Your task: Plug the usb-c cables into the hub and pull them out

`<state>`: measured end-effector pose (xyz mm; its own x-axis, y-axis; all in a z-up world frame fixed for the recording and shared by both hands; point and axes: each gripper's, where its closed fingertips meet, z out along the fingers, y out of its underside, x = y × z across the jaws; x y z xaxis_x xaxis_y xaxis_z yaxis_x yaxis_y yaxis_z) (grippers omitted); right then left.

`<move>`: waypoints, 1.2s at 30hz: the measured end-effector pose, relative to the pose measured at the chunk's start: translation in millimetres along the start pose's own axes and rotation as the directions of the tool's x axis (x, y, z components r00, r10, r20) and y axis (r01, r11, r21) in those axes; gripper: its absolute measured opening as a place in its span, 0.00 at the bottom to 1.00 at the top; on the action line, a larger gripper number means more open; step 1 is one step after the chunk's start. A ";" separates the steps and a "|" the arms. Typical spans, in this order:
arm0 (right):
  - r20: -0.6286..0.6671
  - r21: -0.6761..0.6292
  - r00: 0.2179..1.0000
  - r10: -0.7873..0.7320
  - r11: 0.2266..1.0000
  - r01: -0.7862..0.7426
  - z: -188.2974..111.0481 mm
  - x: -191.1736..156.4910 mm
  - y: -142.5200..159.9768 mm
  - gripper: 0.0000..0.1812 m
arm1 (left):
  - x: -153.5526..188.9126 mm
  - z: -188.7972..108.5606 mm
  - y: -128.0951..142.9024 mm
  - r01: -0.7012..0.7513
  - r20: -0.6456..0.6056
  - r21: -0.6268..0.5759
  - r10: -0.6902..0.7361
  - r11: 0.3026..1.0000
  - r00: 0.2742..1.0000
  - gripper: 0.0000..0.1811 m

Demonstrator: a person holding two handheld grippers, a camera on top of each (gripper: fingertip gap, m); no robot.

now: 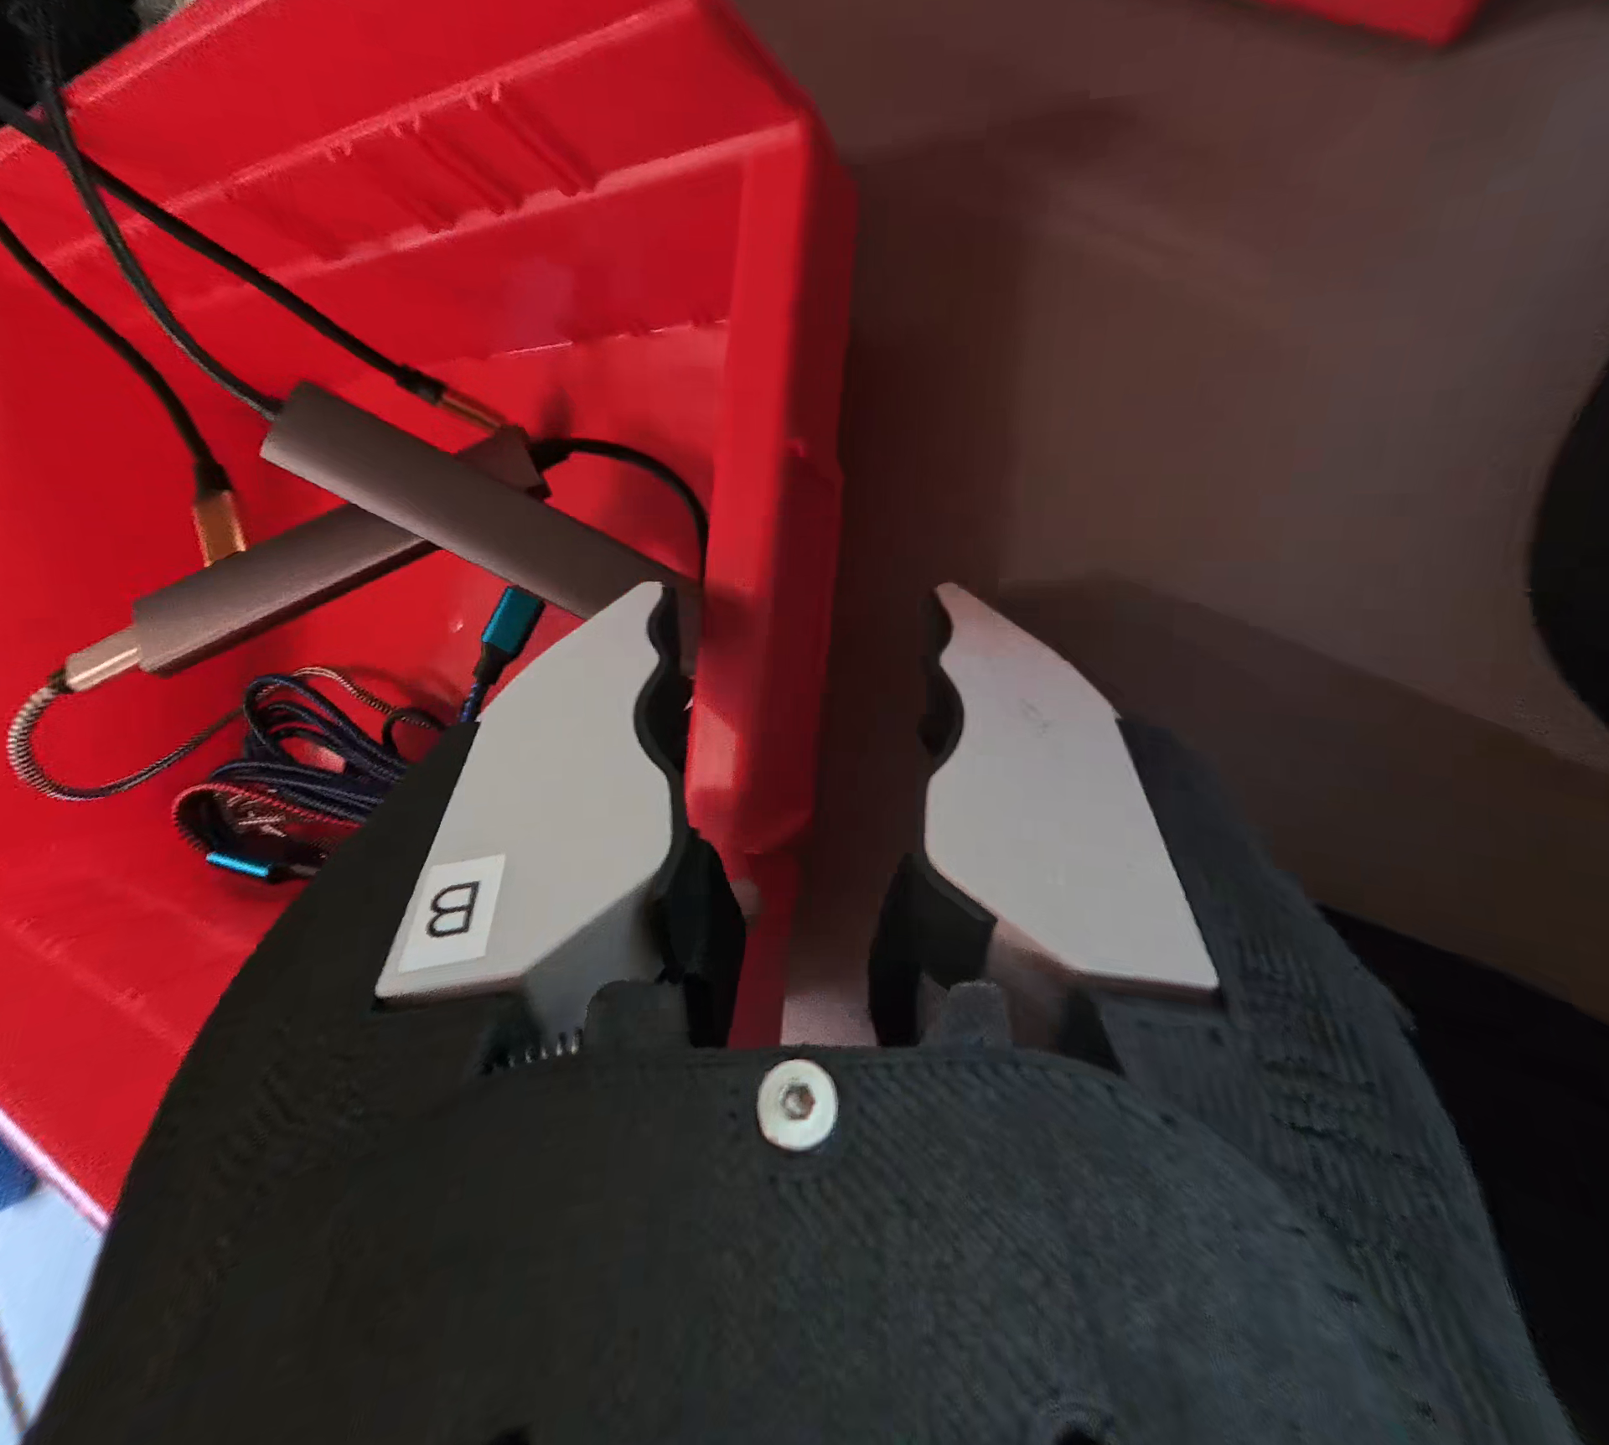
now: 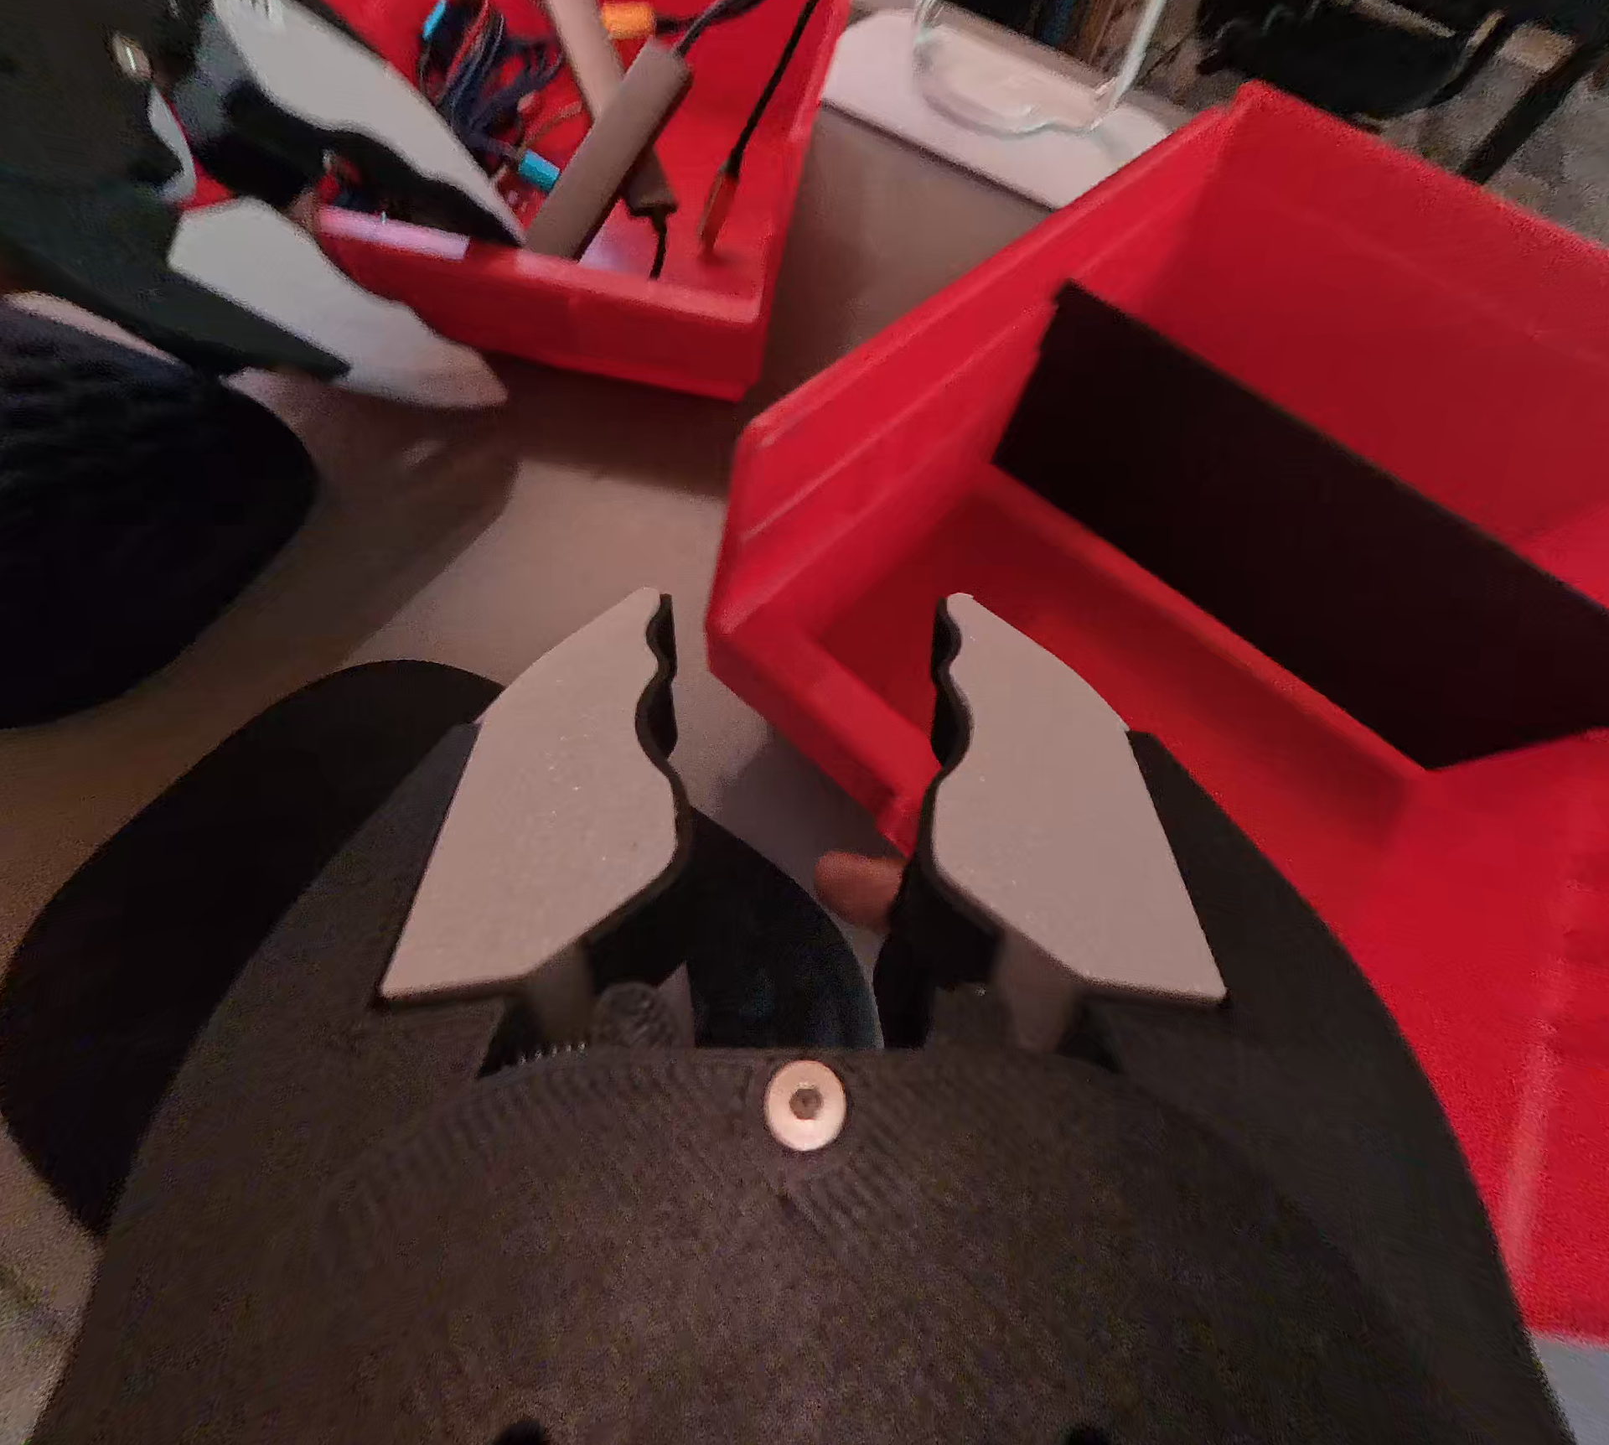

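Two red plastic bins sit on a brownish table (image 2: pixel 557 532). Nearer the right gripper (image 2: pixel 803 602), the second bin (image 2: pixel 1437 924) has a black divider panel (image 2: pixel 1289 558) standing across it; no cables show in it. This gripper's grey fingers are spread apart with nothing between them, and it hovers over the table just off that bin's near corner. Farther back, the first bin (image 1: pixel 453 201) holds the task's things: two grey usb-c hubs lying crossed, one hub (image 1: pixel 453 497) resting over the other hub (image 1: pixel 261 602). A black braided cable with a copper plug (image 1: pixel 218 524) meets the lower hub's side, while a second copper plug (image 1: pixel 453 402) lies just beside the upper hub; whether either is seated cannot be told. Below the hubs lies a bundled dark blue cable (image 1: pixel 305 776) with bright blue plugs (image 1: pixel 514 619). Also spread apart and empty, the left gripper (image 1: pixel 797 602) straddles this bin's side wall, one finger (image 1: pixel 566 750) inside over the bin floor near the upper hub's end, the other outside over the table. From the right wrist view, a clear stand on a white base (image 2: pixel 984 79) is behind the first bin.
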<state>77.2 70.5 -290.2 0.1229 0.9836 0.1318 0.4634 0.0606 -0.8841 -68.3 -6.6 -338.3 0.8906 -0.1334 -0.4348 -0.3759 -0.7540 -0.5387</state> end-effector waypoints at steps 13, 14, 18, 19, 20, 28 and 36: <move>-0.180 -0.138 0.957 -0.226 0.969 0.203 36.1 -2.3 17.0 0.25 | -8.3 -1.4 8.3 -0.035 0.046 -0.022 0.036 0.999 0.998 0.16; -0.183 -0.143 0.952 -0.246 0.965 0.222 36.6 -2.5 17.3 0.25 | -8.3 -1.7 8.9 -0.033 0.044 -0.020 0.034 0.999 0.998 0.16; -0.190 -0.180 0.928 -0.322 0.940 0.289 40.2 -3.0 22.1 0.25 | -8.0 -3.8 12.3 -0.010 0.033 -0.010 0.010 1.000 0.999 0.16; -0.193 -0.190 0.924 -0.329 0.937 0.294 41.1 -2.7 23.4 0.25 | -7.9 -4.6 13.5 -0.003 0.029 -0.005 0.003 1.000 1.000 0.16; -0.194 -0.195 0.923 -0.332 0.935 0.295 41.6 -2.7 24.0 0.24 | -8.0 -5.7 15.3 0.004 0.021 -0.001 -0.004 1.000 1.000 0.16; -0.246 -0.251 0.934 -0.259 0.948 0.197 36.5 12.8 32.7 0.16 | -17.1 -27.5 52.6 0.108 -0.049 0.035 -0.107 0.993 0.993 0.17; -0.341 -0.307 0.914 -0.219 0.945 0.112 22.8 41.4 43.2 0.12 | -28.3 -72.1 120.6 0.131 -0.052 0.019 -0.130 0.991 0.990 0.18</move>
<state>82.3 117.7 -333.1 0.3097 0.8282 0.4671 0.7208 0.1159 -0.6834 -120.4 -140.1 -338.9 0.9441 -0.0672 -0.3228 -0.2603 -0.7529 -0.6045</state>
